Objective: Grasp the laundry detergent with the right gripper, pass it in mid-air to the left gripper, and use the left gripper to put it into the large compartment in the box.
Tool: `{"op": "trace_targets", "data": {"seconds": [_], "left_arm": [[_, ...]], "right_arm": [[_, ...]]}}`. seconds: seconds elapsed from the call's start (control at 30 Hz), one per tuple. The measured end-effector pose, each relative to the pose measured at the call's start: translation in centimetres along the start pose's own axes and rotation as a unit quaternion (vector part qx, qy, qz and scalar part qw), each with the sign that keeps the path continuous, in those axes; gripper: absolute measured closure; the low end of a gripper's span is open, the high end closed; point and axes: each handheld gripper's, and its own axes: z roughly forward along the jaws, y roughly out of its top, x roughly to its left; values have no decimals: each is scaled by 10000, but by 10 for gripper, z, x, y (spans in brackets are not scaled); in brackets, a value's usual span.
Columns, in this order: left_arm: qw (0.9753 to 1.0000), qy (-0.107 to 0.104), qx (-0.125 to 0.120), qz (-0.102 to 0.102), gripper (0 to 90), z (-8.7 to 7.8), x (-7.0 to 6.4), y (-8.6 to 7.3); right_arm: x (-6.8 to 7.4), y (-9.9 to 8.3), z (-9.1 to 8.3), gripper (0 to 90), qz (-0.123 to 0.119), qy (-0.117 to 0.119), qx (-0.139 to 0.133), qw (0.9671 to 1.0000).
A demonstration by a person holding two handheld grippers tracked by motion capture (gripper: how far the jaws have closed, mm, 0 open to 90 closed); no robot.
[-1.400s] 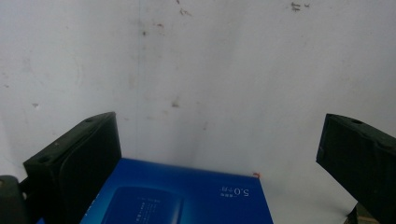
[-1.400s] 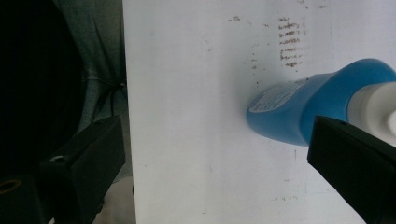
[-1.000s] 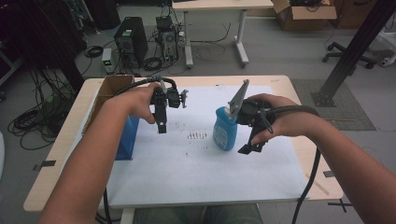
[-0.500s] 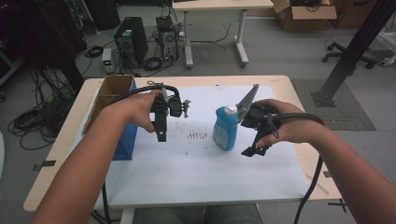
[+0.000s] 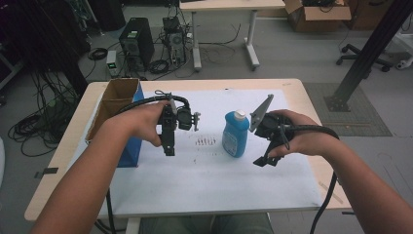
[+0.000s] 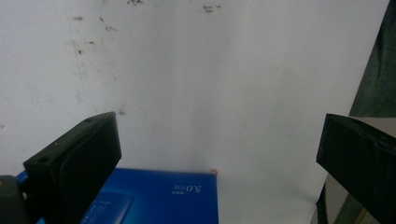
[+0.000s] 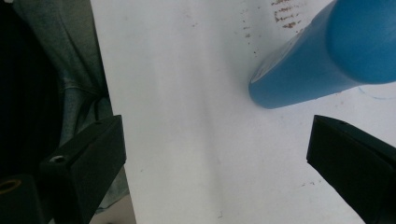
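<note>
**Inspection note: blue bottle upright and unheld, right gripper the nearer**

At the moment of inspection, you held both tools above the white sheet [image 5: 195, 180] that covered the table [image 5: 297, 92]. The blue bottle [image 5: 235, 132] stood upright near the centre of that sheet, white cap up, its long axis vertical. Nothing gripped it.

Your right gripper [image 5: 263, 158] hung just beside the bottle, on its right as seen from the high view, jaws pointing down toward the sheet and slightly back toward you. In the right gripper view [image 7: 215, 154] the jaws stood wide apart with only bare sheet between them; the bottle [image 7: 322, 56] lay ahead and off to the upper right of that gap, clear of both jaws. The bottle therefore sat to the left of your right tool, close but not touching.

Your left gripper [image 5: 168, 148] hung farther from the bottle, with the stained patch [image 5: 207, 142] of the sheet between them. Its jaws were likewise spread, as the left gripper view [image 6: 215, 154] showed, with nothing between them but sheet. The blue box [image 6: 159, 198] lay below that tool, at the table's left side.

Judgement: the right hand was better placed to take the bottle. Because the bottle stood upright, you would need to turn the right jaws sideways toward its body before closing.
</note>
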Motion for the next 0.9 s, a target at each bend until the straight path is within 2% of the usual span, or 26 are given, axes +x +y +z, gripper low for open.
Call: {"op": "trace_targets", "data": {"seconds": [0.2,0.3,0.4,0.6,0.9], "left_arm": [[10000,-2,-19,44,2,2,-6,-1],[10000,-66,-27,17,2,2,-8,-1],[10000,-46,-6,31,2,2,-7,-2],[10000,-15,-12,40,2,3,-10,-3],[9999,-21,-3,129,2,1,-17,-2]], "right_arm": [[-5,-8,11,48,187,-68,-80,9998],[-9,-13,18,49,334,-116,-126,9993],[-13,-17,26,50,550,-198,-141,9982],[-19,-26,39,49,820,-308,-280,9958],[-22,-34,52,48,1056,-431,-501,9922]]}}
